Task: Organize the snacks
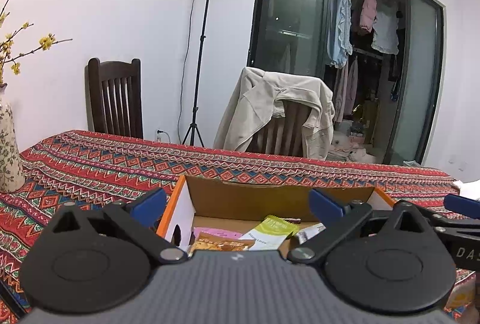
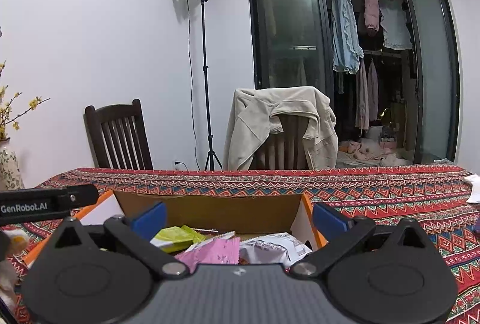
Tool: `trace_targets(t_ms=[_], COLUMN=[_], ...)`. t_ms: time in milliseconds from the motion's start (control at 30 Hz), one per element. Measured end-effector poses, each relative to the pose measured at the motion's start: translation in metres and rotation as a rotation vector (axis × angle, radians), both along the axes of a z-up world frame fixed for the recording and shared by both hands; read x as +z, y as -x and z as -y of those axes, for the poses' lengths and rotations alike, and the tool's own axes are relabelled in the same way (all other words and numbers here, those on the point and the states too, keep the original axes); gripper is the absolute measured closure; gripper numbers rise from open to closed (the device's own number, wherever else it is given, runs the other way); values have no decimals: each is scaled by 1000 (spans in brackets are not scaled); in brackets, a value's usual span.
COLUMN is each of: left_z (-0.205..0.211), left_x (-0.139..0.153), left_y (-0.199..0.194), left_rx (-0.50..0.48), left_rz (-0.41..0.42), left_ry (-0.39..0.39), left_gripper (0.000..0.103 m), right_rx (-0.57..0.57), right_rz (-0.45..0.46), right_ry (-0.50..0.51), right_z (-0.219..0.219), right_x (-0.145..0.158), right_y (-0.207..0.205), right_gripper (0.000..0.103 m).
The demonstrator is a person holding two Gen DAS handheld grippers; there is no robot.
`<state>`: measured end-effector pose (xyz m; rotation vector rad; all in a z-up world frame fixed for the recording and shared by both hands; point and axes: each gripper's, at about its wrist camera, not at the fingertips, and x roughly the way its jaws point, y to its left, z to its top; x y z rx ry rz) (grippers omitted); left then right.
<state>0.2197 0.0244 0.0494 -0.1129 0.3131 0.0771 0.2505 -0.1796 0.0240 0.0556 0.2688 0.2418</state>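
Both grippers held wide open and empty over the orange-edged cardboard box [image 1: 210, 204].
Left gripper [image 1: 237, 201] and right gripper [image 2: 238, 217] hover above the snack packets [image 2: 210, 249] lying inside; retreat should be upward, so that no packet is snagged.

Both wrist cameras sit low and close over the open orange-edged cardboard box [image 1: 180, 210] [image 2: 306, 213], facing level across the red patterned tablecloth [image 1: 90, 162] [image 2: 375, 192] toward the far dark-framed glass doors [image 1: 288, 11] [image 2: 285, 23]; the left view sits further left.
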Motion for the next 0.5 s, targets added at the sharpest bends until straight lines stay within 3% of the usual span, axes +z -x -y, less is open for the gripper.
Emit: trace_targets(t_ms=[233,500], left_z=[0,-3], left_x=[23,24], left_y=[27,70], left_rx=[-21,-59], left_rz=[36,24], left_ry=[5,-12], left_gripper=[0,0], right_rx=[2,10], right_rz=[8,-29], right_ry=[9,-4], right_z=[4,19], right_x=[12,12], right_y=[21,58], right_gripper=[0,0])
